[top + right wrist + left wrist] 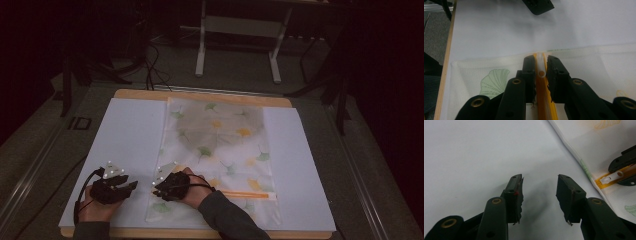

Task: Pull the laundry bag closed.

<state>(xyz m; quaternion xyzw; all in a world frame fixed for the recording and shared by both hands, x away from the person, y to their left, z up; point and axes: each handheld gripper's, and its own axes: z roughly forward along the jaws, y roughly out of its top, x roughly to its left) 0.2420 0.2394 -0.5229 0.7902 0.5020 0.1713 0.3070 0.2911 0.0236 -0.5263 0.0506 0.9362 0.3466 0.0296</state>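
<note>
Near the table's front edge, the right gripper [540, 65] is clenched on the white zipper pull [540, 67] of the leaf-printed white mesh bag [220, 145]. The left gripper [539, 185] rests released on the white sheet [127, 130] beside it.

Left gripper [539, 195] is resting low, jaws gaping, nothing between; right gripper [540, 72] is pinching, jaws nearly together.

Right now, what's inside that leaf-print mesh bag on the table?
Through the leaf-print mesh bag a dim round shape shows in its far half. What it is cannot be told; the printed mesh blurs it. The orange zipper runs across the near end.
</note>
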